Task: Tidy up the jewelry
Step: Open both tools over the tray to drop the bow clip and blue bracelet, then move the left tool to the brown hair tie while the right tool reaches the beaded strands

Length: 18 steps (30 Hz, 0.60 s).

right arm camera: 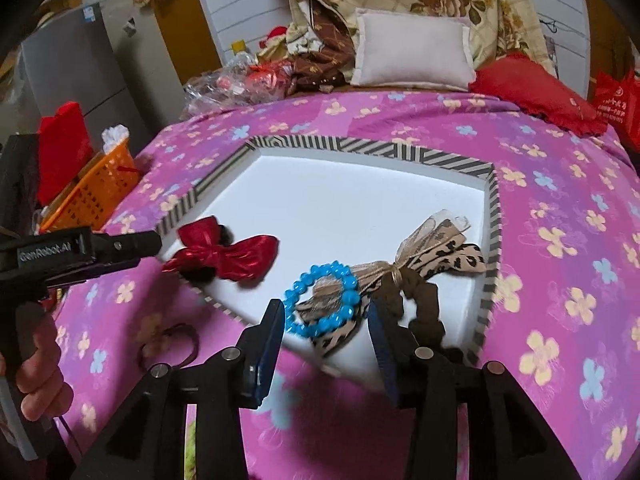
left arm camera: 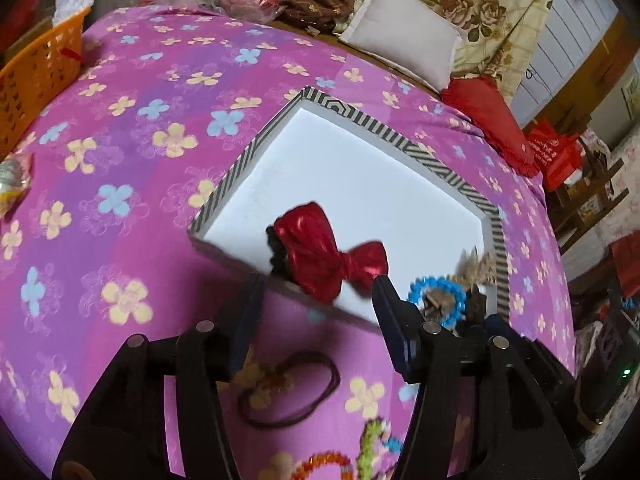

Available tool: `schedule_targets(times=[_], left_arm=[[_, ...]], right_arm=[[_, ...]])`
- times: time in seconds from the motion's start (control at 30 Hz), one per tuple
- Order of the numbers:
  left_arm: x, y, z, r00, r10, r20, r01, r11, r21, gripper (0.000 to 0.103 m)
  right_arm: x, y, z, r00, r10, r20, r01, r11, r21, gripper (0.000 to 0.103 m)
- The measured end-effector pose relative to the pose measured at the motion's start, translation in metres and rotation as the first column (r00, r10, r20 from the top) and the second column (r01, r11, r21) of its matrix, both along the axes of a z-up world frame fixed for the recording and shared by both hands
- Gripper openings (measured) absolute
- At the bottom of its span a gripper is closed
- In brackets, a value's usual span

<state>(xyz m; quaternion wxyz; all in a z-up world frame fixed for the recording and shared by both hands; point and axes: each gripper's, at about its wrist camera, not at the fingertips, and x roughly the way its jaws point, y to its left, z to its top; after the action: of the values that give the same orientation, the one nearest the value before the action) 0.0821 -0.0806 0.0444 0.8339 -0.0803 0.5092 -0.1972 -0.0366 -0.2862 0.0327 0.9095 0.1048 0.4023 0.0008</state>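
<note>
**Gripper tips for dropping the red bow into the tray**

Left gripper (left arm camera: 316, 292) was spread wide with nothing pinched, the red bow (left arm camera: 332, 260) lying just ahead of it, half over the near rim of the striped tray (left arm camera: 360, 120). I'd nudge it fully inside before pulling back so it doesn't slip onto the bed (left arm camera: 120, 120). Right gripper (right arm camera: 326, 320) was also spread and empty, hovering at the blue bead bracelet (right arm camera: 320, 304) and leopard ribbon bow (right arm camera: 440, 256). A brown hair tie (left arm camera: 288, 392) and beads were left outside.

Red bow (right arm camera: 224, 256) on striped tray's (right arm camera: 360, 148) edge
</note>
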Motion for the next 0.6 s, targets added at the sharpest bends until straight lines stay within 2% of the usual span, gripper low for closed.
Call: schedule_targets(times=[0.43, 0.5, 0.57, 0.6], left_arm=[[-0.086, 0.015, 0.015, 0.996, -0.030, 0.082, 0.020, 0.993, 0.120, 0.056], [-0.099, 0.017, 0.015, 0.994, -0.028, 0.110, 0.012, 0.989, 0.147, 0.056], [-0.110, 0.020, 0.015, 0.992, -0.025, 0.122, 0.007, 0.988, 0.153, 0.056], [-0.115, 0.022, 0.014, 0.992, -0.023, 0.122, 0.004, 0.989, 0.151, 0.056]], right_arm=[[-0.073, 0.031, 0.011, 0.999, 0.044, 0.003, -0.044, 0.999, -0.002, 0.044], [-0.081, 0.034, 0.009, 0.999, 0.047, 0.003, -0.047, 0.999, -0.006, 0.046], [-0.091, 0.039, 0.008, 0.999, 0.046, 0.006, -0.046, 0.999, -0.006, 0.057], [-0.095, 0.040, 0.008, 0.999, 0.046, 0.008, -0.046, 0.999, -0.005, 0.059]])
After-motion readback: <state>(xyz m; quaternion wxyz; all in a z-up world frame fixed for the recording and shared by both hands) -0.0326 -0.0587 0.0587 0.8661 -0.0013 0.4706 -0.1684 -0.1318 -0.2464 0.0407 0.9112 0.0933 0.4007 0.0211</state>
